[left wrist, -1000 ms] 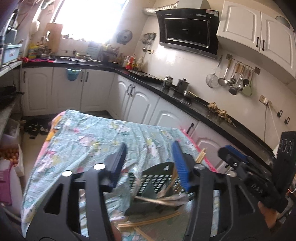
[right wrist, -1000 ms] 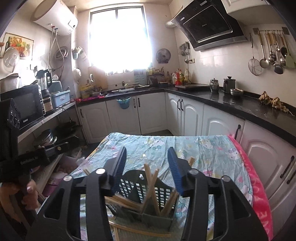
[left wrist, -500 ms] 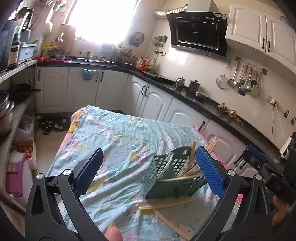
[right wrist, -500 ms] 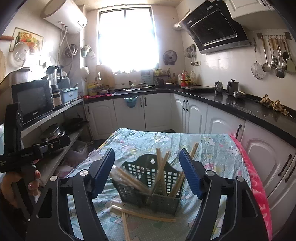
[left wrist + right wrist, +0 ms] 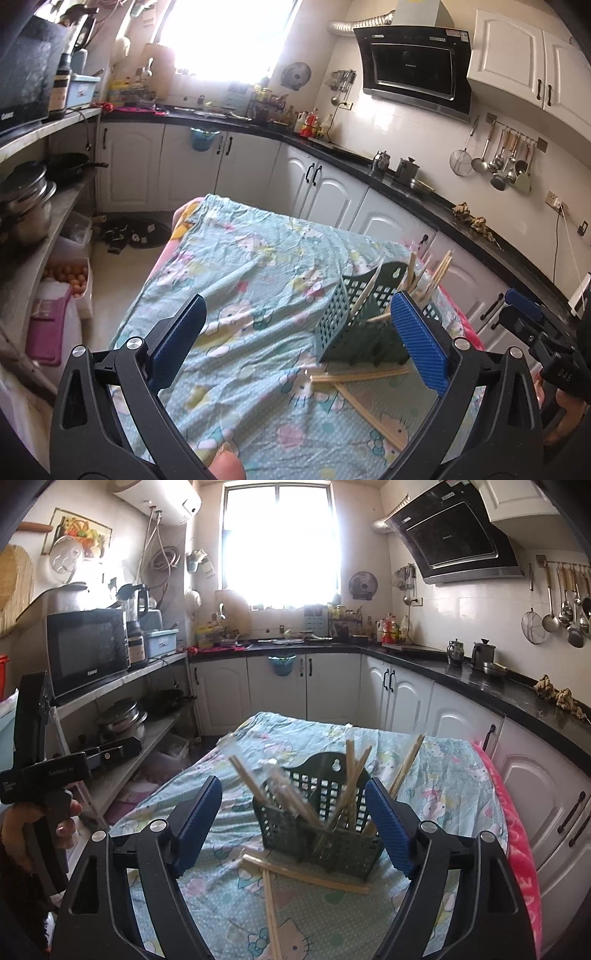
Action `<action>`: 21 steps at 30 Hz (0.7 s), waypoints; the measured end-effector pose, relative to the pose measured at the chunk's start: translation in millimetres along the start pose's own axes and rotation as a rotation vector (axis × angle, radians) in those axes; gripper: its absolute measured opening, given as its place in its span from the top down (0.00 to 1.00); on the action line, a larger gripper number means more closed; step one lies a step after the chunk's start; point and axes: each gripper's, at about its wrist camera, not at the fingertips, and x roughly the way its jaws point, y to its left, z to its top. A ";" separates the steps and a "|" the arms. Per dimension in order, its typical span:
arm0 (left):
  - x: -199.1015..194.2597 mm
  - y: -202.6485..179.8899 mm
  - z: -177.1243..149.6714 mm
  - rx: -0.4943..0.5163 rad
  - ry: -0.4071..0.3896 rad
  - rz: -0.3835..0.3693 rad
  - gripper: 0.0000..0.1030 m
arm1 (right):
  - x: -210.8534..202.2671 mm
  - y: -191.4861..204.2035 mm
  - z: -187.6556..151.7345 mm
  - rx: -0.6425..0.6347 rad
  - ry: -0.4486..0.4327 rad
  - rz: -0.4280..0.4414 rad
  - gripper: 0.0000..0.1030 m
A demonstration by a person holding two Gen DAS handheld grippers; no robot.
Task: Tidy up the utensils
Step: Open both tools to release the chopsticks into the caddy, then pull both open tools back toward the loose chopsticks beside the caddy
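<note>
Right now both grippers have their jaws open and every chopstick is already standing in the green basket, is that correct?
Not every one. The right wrist view shows loose chopsticks lying crossed on the tablecloth in front of the green basket. Both grippers do have their jaws open.

1. The left tongs (image 5: pixel 299 339), narrowly parted around the dark green perforated plastic basket (image 5: pixel 354 325) a second ago, now gape wide and have drawn back leftward from it
2. The right tongs (image 5: pixel 293 825) have likewise widened and retreated, framing the basket
</note>
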 end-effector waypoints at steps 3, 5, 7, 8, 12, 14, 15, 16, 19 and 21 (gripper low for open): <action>-2.1 2.3 -8.1 0.005 0.012 0.012 0.11 | -0.4 4.2 -4.4 -0.010 0.013 0.006 0.24; -3.8 3.8 -12.6 0.006 0.018 0.018 0.11 | -1.0 7.2 -6.8 -0.017 0.019 0.010 0.24; -5.2 4.7 -15.8 0.005 0.024 0.021 0.11 | -1.5 10.2 -10.5 -0.026 0.028 0.015 0.24; -5.6 5.5 -18.2 0.003 0.027 0.022 0.11 | -1.4 11.5 -11.9 -0.032 0.033 0.016 0.24; -4.0 7.4 -27.1 -0.001 0.051 0.024 0.11 | -0.6 16.1 -21.1 -0.042 0.059 0.021 0.24; -2.8 7.8 -31.0 -0.005 0.064 0.022 0.11 | 1.1 17.2 -26.3 -0.047 0.076 0.024 0.24; -1.9 7.7 -33.8 -0.007 0.072 0.020 0.11 | 1.7 18.0 -28.6 -0.050 0.083 0.027 0.24; -1.3 7.1 -36.7 -0.006 0.080 0.018 0.11 | 2.6 18.9 -31.4 -0.055 0.091 0.028 0.24; 3.5 4.7 -44.2 -0.004 0.107 0.014 0.11 | 5.3 22.7 -39.4 -0.067 0.118 0.034 0.24; 6.7 2.7 -48.3 -0.001 0.121 0.010 0.11 | 7.2 25.5 -43.9 -0.076 0.129 0.037 0.24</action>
